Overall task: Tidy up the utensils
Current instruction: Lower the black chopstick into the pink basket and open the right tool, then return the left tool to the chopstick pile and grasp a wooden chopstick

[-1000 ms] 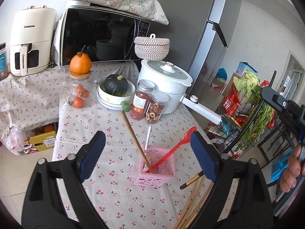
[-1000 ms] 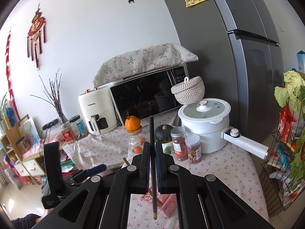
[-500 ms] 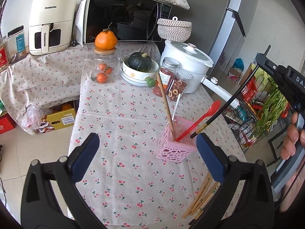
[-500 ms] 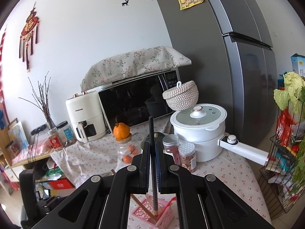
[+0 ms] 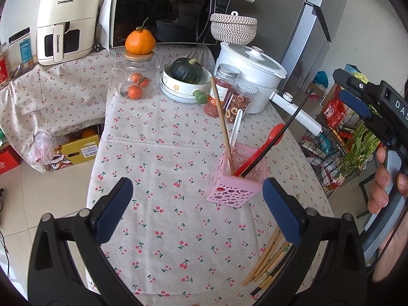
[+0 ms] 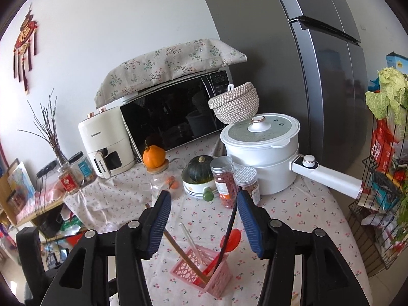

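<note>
A pink perforated holder (image 5: 236,181) stands on the cherry-print tablecloth (image 5: 163,153). It holds a wooden chopstick (image 5: 223,125), a white spoon (image 5: 236,127), a red spoon (image 5: 267,140) and a black chopstick (image 5: 283,130). Several loose chopsticks (image 5: 267,260) lie near the table's front right edge. My left gripper (image 5: 197,209) is open and empty, in front of the holder. My right gripper (image 6: 204,219) is open above the holder (image 6: 204,275); the black chopstick (image 6: 230,227) leans free by its right finger.
Behind the holder stand two spice jars (image 5: 224,94), a bowl with a green squash (image 5: 186,79), a glass jar with an orange on top (image 5: 139,74), a white pot with a long handle (image 5: 250,76), a microwave (image 5: 168,12) and an air fryer (image 5: 66,20). A wire rack of vegetables (image 5: 352,137) stands right.
My right gripper has opened and let go of the black chopstick, which now rests in the pink holder. My left gripper has drawn back and up from the holder.
</note>
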`<state>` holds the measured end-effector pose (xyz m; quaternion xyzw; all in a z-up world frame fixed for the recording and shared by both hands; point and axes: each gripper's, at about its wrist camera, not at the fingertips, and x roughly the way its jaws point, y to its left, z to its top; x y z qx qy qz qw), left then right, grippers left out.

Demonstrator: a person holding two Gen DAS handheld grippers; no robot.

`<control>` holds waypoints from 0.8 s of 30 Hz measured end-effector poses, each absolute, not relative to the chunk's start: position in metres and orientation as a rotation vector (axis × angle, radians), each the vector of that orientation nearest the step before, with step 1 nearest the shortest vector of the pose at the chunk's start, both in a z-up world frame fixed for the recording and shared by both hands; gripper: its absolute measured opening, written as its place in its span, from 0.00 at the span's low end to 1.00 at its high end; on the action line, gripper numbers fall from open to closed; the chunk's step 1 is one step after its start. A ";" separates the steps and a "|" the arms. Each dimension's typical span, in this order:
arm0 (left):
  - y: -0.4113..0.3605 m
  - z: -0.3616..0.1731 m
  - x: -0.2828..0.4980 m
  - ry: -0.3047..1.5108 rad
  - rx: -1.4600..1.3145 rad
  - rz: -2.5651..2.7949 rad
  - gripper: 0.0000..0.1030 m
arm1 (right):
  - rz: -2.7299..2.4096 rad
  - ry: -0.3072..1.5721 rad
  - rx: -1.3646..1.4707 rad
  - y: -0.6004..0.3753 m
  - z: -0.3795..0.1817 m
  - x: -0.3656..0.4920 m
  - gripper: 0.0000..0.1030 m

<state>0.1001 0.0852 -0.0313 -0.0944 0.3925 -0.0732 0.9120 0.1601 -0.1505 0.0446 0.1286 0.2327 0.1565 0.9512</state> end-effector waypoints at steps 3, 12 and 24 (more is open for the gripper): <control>0.082 -0.034 0.099 0.825 -0.198 -0.157 0.98 | 0.303 0.472 0.263 -0.160 0.047 0.155 0.71; 0.062 -0.043 0.092 0.854 -0.125 -0.168 0.98 | 0.222 0.615 0.239 -0.192 0.017 0.142 0.91; 0.021 -0.062 0.082 0.924 -0.036 -0.223 0.98 | 0.103 0.919 0.202 -0.231 -0.050 0.127 0.91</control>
